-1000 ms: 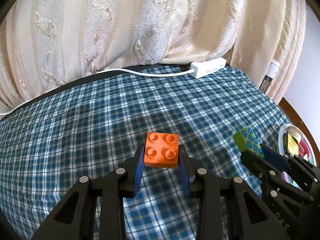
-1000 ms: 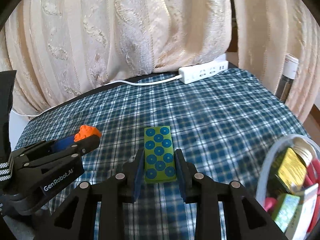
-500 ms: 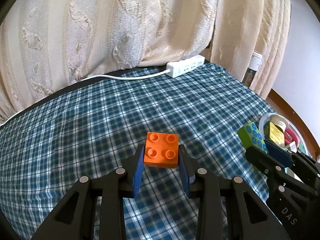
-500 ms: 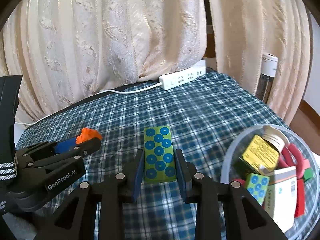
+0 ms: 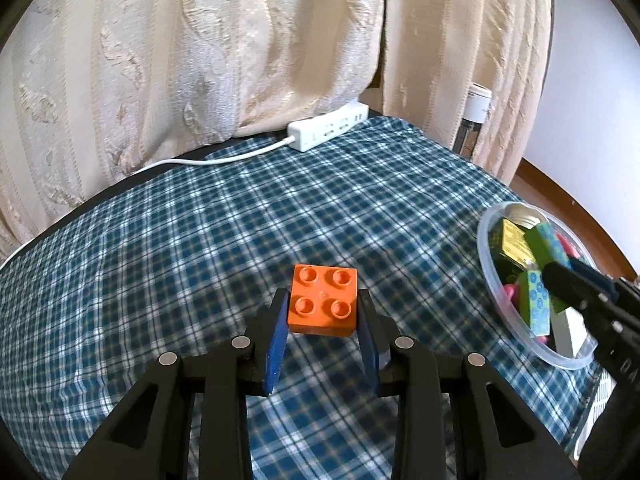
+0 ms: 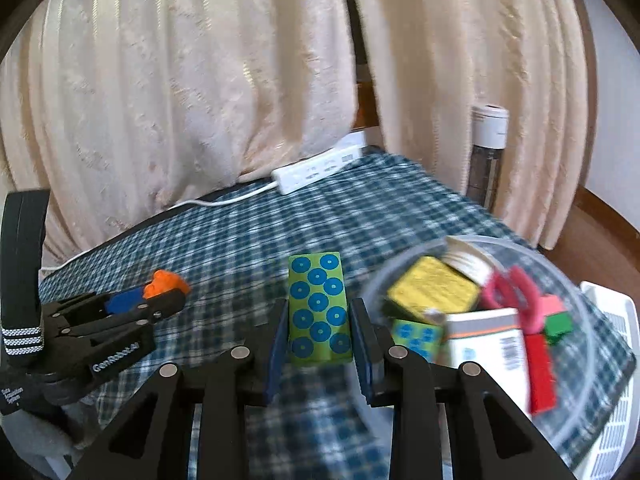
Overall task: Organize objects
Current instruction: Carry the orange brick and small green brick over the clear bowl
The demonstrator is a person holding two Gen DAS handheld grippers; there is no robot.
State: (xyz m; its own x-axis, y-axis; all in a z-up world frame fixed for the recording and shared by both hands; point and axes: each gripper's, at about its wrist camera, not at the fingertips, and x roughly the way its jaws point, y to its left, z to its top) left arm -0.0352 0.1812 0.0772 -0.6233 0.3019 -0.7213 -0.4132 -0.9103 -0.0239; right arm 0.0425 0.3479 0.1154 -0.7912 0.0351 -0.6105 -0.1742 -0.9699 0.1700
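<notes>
My left gripper (image 5: 323, 312) is shut on an orange four-stud brick (image 5: 323, 298) and holds it above the blue plaid cloth (image 5: 200, 240). My right gripper (image 6: 320, 324) is shut on a green block with blue dots (image 6: 319, 307), held just left of a clear plastic bowl (image 6: 592, 420). The bowl also shows in the left wrist view (image 5: 486, 256), at the right, with the right gripper (image 5: 560, 270) and its green block (image 5: 550, 244) over it. The bowl holds a yellow box (image 6: 432, 290), a white box (image 6: 486, 346), a red tool (image 6: 536, 344) and another dotted block (image 6: 416, 336).
A white power strip (image 5: 328, 133) with its cord lies at the far edge of the cloth, against cream curtains (image 5: 240, 40). A bottle with a white cap (image 6: 486, 152) stands at the far right. A white basket (image 6: 616, 400) sits beyond the bowl at the right edge.
Both grippers have swung to the right while keeping hold of their blocks. The bowl has come much closer, and the right gripper with the green block now reaches it.
</notes>
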